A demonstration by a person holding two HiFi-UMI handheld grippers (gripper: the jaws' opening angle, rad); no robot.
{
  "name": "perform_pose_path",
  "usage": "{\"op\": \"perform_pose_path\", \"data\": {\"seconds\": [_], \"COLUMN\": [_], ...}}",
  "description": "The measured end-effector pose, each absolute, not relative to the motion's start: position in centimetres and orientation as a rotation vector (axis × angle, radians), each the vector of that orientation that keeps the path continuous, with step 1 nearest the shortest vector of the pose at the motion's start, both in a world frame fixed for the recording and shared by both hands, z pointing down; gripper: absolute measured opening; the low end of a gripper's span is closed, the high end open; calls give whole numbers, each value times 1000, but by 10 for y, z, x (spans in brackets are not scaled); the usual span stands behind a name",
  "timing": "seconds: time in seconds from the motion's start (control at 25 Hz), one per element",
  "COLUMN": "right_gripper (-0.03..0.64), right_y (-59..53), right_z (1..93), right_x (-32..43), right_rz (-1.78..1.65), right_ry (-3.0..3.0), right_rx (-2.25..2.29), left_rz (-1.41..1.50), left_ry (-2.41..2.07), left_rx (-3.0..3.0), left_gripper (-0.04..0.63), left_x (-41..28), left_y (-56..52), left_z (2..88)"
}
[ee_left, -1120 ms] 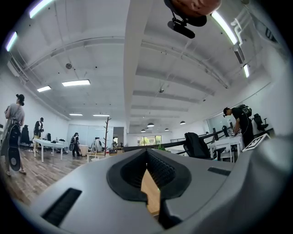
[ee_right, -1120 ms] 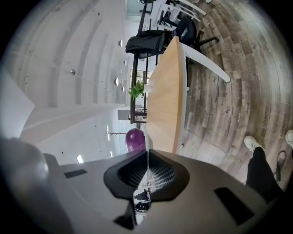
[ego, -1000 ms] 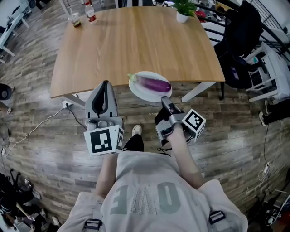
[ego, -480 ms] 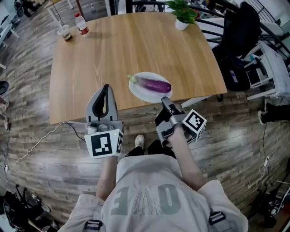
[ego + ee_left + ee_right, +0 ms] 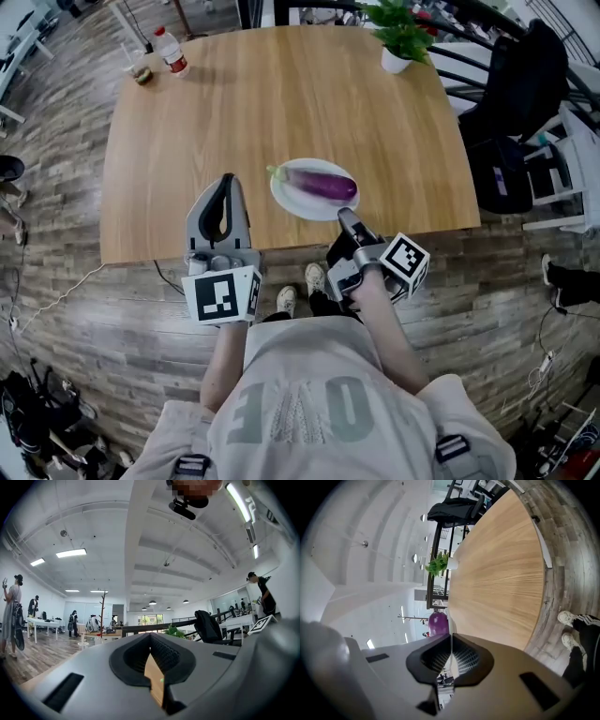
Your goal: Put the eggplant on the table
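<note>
Eggplant (image 5: 323, 185): glossy, deep purple, long and rounded, with a green stalk end. It lies across the plate just beyond the right fingers' tips, stalk end toward the left fingers' side.
Plate (image 5: 286, 195): round, white, smooth and shallow, holding only the eggplant. Its near rim is between the right fingers, and it sits over the near edge of the tabletop. Whether it rests on the wood cannot be told.
Right gripper (image 5: 345, 216): grey shell with ribbed black pads, its fingers pinched together on the thin plate rim.
Left gripper (image 5: 225, 180): same build, its fingers closed together on nothing. The tips are over the tabletop's near edge, beside the plate but apart from it.
Tabletop (image 5: 262, 103): pale wood with straight grain and rounded corners.
Well beyond both fingers: a potted plant (image 5: 401, 42) in a white pot, a clear bottle (image 5: 170, 51) and a small cup (image 5: 141, 73).
Floor (image 5: 94, 309): grey-brown planks.
</note>
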State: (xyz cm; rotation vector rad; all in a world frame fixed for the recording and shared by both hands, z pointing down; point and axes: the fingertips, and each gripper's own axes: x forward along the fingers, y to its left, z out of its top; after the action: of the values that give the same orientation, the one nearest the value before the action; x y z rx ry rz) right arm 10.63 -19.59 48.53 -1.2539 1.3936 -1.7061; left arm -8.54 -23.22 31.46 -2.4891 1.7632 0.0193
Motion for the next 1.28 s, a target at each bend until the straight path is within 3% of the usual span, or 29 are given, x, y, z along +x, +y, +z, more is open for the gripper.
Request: {"op": "perform_pose_path", "data": {"seconds": [1.28], "right_gripper": [26], "right_y": [-292], "right_z": [585], "right_x": [110], "right_rz": [-1926], "right_ry": [1501], "right_rx": [-1160], "left_rz": [-40], "left_ry": [1851], "left_rx": [-2375], "left_gripper": [6], "left_x": [-80], "left_y": [-320], "left_z": [314]}}
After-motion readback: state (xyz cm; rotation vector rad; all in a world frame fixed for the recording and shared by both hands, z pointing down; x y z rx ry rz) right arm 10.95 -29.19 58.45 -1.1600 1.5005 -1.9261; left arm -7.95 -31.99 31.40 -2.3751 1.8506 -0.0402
